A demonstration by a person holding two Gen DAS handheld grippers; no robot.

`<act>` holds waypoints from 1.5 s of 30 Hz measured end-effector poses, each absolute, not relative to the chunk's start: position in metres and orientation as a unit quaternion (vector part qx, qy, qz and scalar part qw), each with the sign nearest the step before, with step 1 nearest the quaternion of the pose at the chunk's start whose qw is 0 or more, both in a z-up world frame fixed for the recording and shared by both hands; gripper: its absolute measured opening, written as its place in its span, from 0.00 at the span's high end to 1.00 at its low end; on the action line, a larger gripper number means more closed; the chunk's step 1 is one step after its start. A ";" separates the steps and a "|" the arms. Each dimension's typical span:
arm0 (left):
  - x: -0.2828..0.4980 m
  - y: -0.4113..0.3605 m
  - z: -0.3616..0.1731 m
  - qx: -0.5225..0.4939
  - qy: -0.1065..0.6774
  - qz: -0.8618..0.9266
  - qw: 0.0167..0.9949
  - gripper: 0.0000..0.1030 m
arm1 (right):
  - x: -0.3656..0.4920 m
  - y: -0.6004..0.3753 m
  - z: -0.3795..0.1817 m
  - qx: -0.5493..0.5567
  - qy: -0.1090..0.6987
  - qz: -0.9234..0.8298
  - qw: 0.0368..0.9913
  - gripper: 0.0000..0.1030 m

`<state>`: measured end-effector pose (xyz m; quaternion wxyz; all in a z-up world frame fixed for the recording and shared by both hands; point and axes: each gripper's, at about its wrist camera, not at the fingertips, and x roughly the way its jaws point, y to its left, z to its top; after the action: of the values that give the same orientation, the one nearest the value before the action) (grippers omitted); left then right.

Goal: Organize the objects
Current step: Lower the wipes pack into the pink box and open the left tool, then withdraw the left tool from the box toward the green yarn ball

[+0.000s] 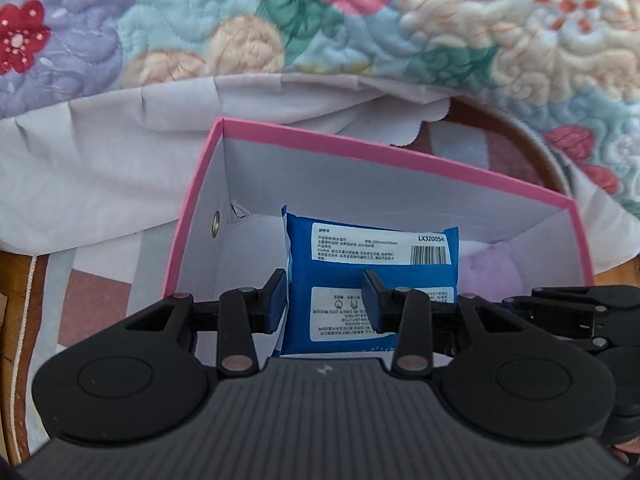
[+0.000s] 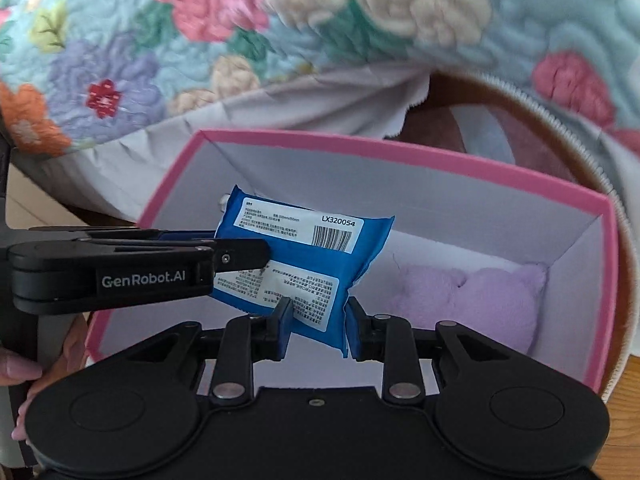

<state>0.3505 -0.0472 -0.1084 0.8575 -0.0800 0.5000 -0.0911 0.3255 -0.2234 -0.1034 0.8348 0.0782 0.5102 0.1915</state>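
Right wrist view gives me the blue packet (image 2: 304, 264) over the pink box (image 2: 400, 152), its lower corner pinched between my right gripper (image 2: 318, 320) fingers — clamped on it. My left gripper (image 2: 240, 254) comes in from the side; its far finger is hidden behind the packet, so I cannot tell its grip. A purple plush (image 2: 472, 300) lies inside, partly cut off by the wall; floral quilt (image 2: 160, 40) behind
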 end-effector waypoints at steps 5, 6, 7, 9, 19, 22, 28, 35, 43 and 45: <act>0.359 -0.055 -0.122 -0.064 0.505 -0.080 0.857 0.61 | 0.335 -0.218 -0.118 0.068 0.525 0.171 0.831 0.68; 0.360 -0.059 -0.125 -0.053 0.505 -0.075 0.858 0.60 | 0.337 -0.216 -0.121 0.062 0.531 0.162 0.830 0.67; 0.360 -0.061 -0.129 -0.047 0.511 -0.071 0.856 0.60 | 0.339 -0.214 -0.125 0.053 0.540 0.149 0.827 0.67; 0.360 -0.062 -0.132 -0.050 0.519 -0.067 0.851 0.59 | 0.340 -0.212 -0.131 0.044 0.556 0.131 0.820 0.67; 0.333 -0.055 -0.102 -0.039 0.530 -0.072 0.844 0.52 | 0.298 -0.230 -0.095 0.049 0.516 0.153 0.841 0.53; 0.321 -0.053 -0.084 -0.015 0.529 -0.074 0.845 0.46 | 0.286 -0.233 -0.080 0.050 0.497 0.168 0.850 0.53; 0.283 -0.040 -0.042 -0.008 0.537 -0.079 0.840 0.38 | 0.256 -0.240 -0.042 0.067 0.479 0.194 0.853 0.49; 0.250 -0.023 -0.006 -0.060 0.555 -0.113 0.822 0.37 | 0.205 -0.238 -0.003 0.048 0.469 0.189 0.861 0.44; 0.205 -0.028 0.031 -0.017 0.533 -0.140 0.834 0.33 | 0.155 -0.225 0.031 0.030 0.466 0.206 0.860 0.39; 0.194 -0.030 0.039 -0.006 0.526 -0.150 0.837 0.33 | 0.146 -0.218 0.036 0.022 0.469 0.209 0.858 0.38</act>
<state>0.1940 -0.0303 0.0389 0.8370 -0.0062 0.5261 -0.1502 0.1457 -0.2181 0.0358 0.8576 0.0219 0.4691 0.2095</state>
